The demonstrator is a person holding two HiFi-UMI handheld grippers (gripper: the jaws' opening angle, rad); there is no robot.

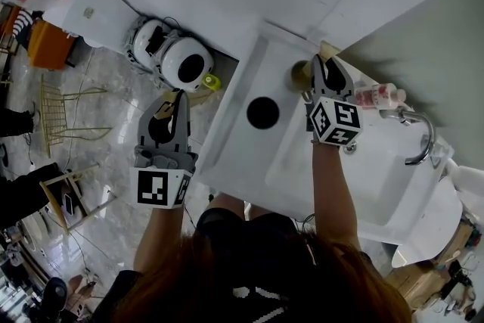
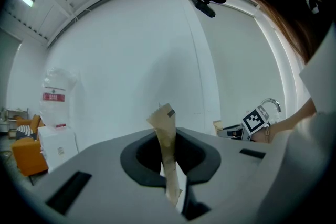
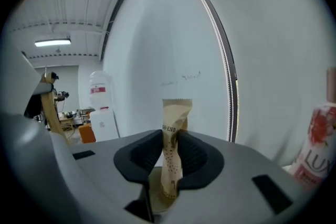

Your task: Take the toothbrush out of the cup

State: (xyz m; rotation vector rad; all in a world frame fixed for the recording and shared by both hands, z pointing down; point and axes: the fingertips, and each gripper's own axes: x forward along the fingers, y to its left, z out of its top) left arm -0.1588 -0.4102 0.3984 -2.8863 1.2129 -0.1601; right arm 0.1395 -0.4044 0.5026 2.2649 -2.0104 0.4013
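Observation:
A brown cup [image 1: 300, 72] stands on the back rim of the white sink [image 1: 249, 155]. In the right gripper view a tan paper-wrapped toothbrush [image 3: 175, 113] rises upright out of the cup [image 3: 151, 192]. My right gripper [image 3: 170, 157] is over that cup [image 1: 325, 63], and its dark pads pinch the packet from both sides. My left gripper [image 1: 174, 100] hangs over the floor left of the sink, pointing level. It is shut on a second tan wrapped toothbrush [image 2: 164, 126], which sticks up between the jaws [image 2: 169, 168].
The basin has a dark drain hole [image 1: 262, 112]. A chrome faucet [image 1: 420, 138] and a pink bottle [image 1: 380, 95] sit right of the cup. On the floor to the left are two round white appliances [image 1: 184, 62], a wire chair [image 1: 64, 113] and an orange box [image 1: 47, 45].

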